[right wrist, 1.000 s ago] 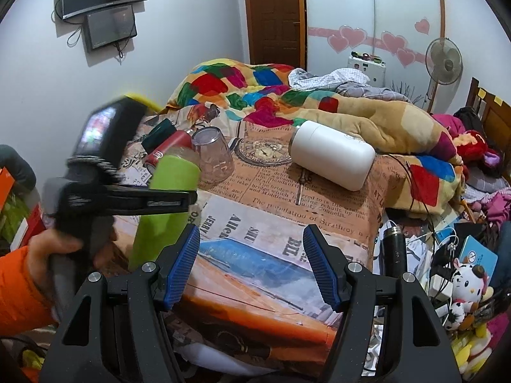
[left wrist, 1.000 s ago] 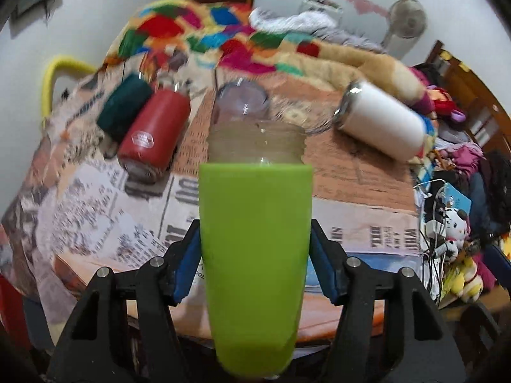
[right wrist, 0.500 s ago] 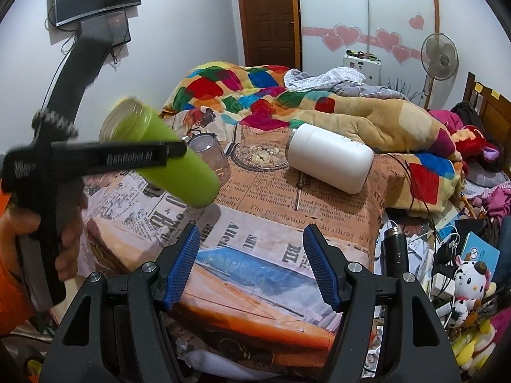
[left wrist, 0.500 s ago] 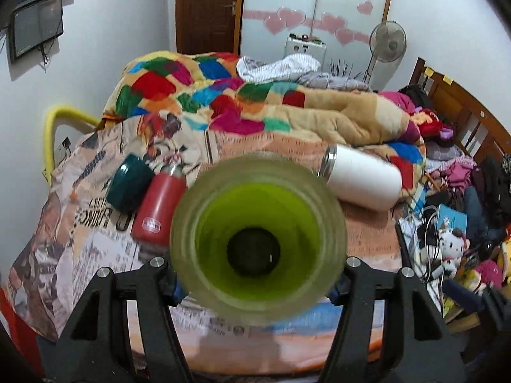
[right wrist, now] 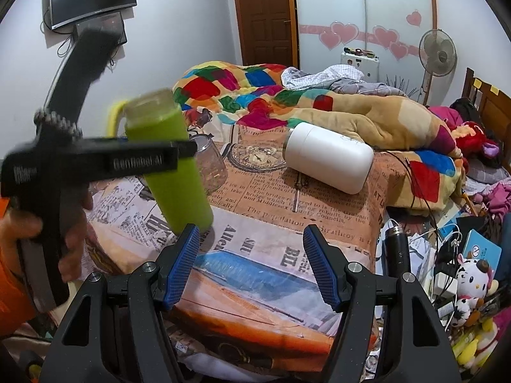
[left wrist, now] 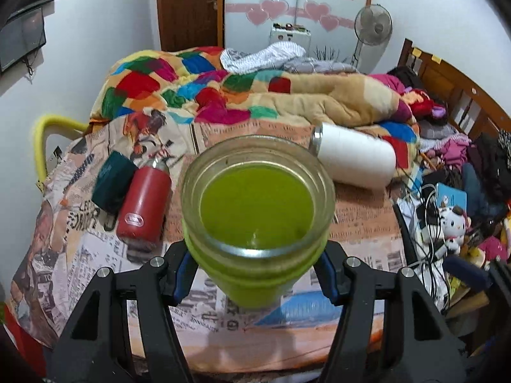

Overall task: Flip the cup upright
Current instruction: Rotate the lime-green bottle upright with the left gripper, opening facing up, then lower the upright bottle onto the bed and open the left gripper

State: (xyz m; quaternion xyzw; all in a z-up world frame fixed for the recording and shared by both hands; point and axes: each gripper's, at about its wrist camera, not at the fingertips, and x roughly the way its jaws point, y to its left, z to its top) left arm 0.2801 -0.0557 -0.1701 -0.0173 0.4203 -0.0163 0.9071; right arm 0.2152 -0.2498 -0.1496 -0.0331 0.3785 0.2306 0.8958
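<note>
Cup (left wrist: pixel 257 220): green, clamped in the left tool (left wrist: pixel 255 274), mouth up and tipped toward the lens; nothing visible inside but its green wall.
Cup, right view (right wrist: pixel 169 162): held above the bed (right wrist: pixel 287 223), leaning, rim to the upper left, base low near the newspaper-print sheet.
Left tool, right view (right wrist: pixel 186 150): blurred black bar crossing the cup, a hand (right wrist: pixel 72 249) on its handle.
Right tool (right wrist: pixel 252 265): fingers apart, holding nothing.
Only in left view: red bottle (left wrist: pixel 143 204) lying beside a dark green cup (left wrist: pixel 111 183).
Only in right view: clear glass (right wrist: pixel 209 166) behind the cup.
Both views: white bottle (left wrist: pixel 354 162) on its side.
</note>
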